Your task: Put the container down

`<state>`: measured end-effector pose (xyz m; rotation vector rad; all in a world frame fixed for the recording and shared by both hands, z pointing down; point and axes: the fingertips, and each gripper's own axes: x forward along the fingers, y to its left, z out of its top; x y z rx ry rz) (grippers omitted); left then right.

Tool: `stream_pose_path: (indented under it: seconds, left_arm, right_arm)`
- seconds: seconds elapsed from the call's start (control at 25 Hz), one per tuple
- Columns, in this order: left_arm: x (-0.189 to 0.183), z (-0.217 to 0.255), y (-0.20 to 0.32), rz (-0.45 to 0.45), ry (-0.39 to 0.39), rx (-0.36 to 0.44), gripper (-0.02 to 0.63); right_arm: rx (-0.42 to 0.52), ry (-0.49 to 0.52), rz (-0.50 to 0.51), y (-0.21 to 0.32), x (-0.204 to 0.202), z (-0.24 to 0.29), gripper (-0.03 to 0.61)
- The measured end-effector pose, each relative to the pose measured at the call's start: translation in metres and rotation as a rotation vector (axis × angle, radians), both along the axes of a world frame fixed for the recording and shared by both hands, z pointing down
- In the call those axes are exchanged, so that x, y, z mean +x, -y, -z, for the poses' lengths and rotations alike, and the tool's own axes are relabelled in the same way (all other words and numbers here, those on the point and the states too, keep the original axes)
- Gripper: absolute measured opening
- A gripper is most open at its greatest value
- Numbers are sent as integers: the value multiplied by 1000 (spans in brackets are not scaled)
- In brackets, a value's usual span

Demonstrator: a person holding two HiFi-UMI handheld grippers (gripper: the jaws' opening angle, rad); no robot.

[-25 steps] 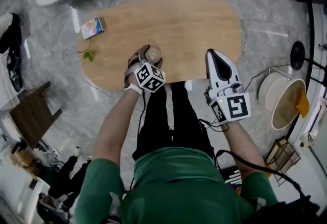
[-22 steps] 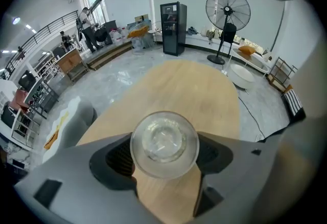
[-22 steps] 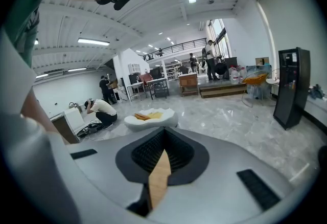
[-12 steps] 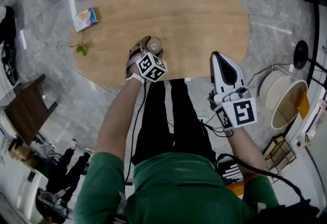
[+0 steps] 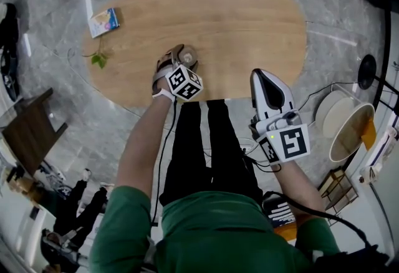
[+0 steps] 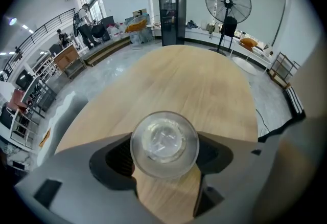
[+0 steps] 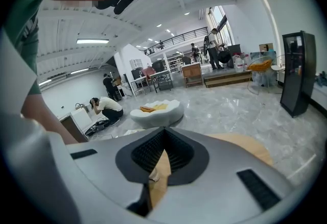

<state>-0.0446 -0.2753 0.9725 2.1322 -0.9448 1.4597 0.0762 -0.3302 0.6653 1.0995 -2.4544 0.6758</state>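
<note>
A small clear round container sits between the two dark jaws of my left gripper, which press on it from both sides. In the head view the container and the left gripper are over the near edge of the oval wooden table. Whether the container touches the tabletop I cannot tell. My right gripper hovers at the table's near edge, further right, shut with nothing between its jaws. Its tips meet in the right gripper view.
A small printed packet and a green leafy sprig lie at the table's left end. A round white bin stands on the floor to the right. A standing fan and a black cabinet are beyond the table.
The left gripper still holds the container at the same spot on the table's near edge. The right gripper has drifted slightly left. The head view has shifted a little.
</note>
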Motion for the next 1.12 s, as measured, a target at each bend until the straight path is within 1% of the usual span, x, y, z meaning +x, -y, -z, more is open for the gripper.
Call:
stream_pose_path:
  seconds: [0.2,0.36,0.68,0.84,0.92,0.96,1.12]
  left_arm:
    - [1,-5,0,-14,11,9,342]
    - [1,-9,-5,-11,14,-12,342]
    - [5,-9,-5,14,-19,-9,342]
    - [1,-9,-7,63,-40,-6,345]
    - [-6,-7,-9,102,-50,-7,378]
    - [-8,-4,-10,121,-55,-4,383]
    - [-23,14,-24,191,-61,12,383]
  right_arm:
    - [-7,8,12,-2,-6,-1,14]
    - [-15,17,25,-7,-11,1,14]
    - [-21,13,50,-14,-14,-1,14]
    - [-24,8,60,-19,-19,1,14]
    - [-20,10,66,-19,-22,4,14]
    - [-16,11,69,-20,-24,6,14]
    - [-3,15,75,-22,-27,18,14]
